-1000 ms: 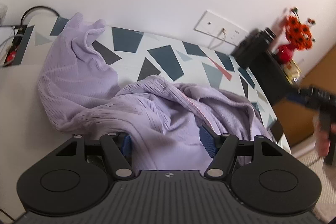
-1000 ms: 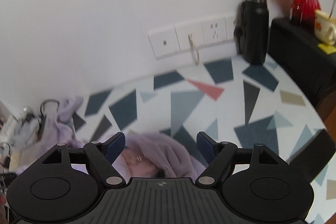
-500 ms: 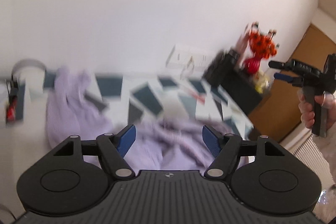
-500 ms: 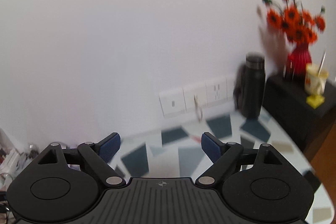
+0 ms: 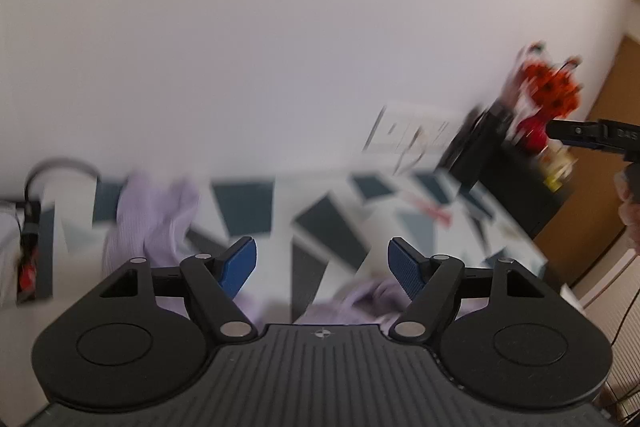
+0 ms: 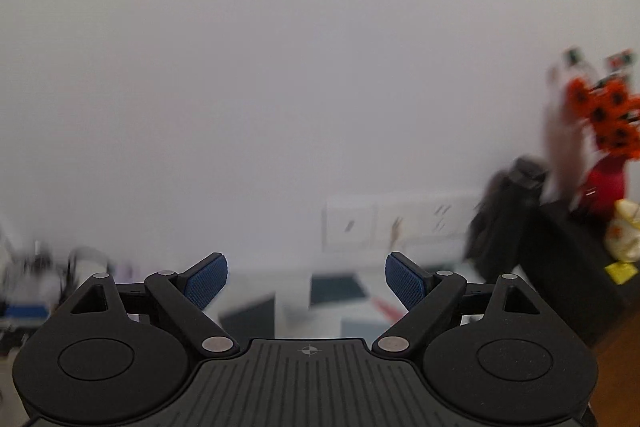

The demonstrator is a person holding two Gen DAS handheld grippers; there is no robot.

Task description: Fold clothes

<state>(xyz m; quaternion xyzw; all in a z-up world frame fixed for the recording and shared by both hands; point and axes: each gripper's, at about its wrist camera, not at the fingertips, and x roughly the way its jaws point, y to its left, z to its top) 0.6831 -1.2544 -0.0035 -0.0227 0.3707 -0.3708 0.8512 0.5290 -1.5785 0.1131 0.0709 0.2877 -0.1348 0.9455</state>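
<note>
Both grippers are up off the table and holding nothing. The left gripper (image 5: 322,259) has its blue pads spread wide, and so does the right gripper (image 6: 306,277), which mostly faces the white wall (image 6: 280,67). The lilac sweater (image 5: 148,223) lies crumpled on the table (image 5: 320,223) with the dark triangle pattern, one bunch toward the far left near the wall, another bit of it low down just in front of the left gripper. It's all pretty blurry. On the right, orange flowers (image 6: 604,115) in a red vase (image 6: 606,183) sit on a black cabinet (image 6: 568,267), a dark bottle (image 6: 508,219) stands next to it, and white wall sockets (image 6: 392,223) sit just above the tabletop.
</note>
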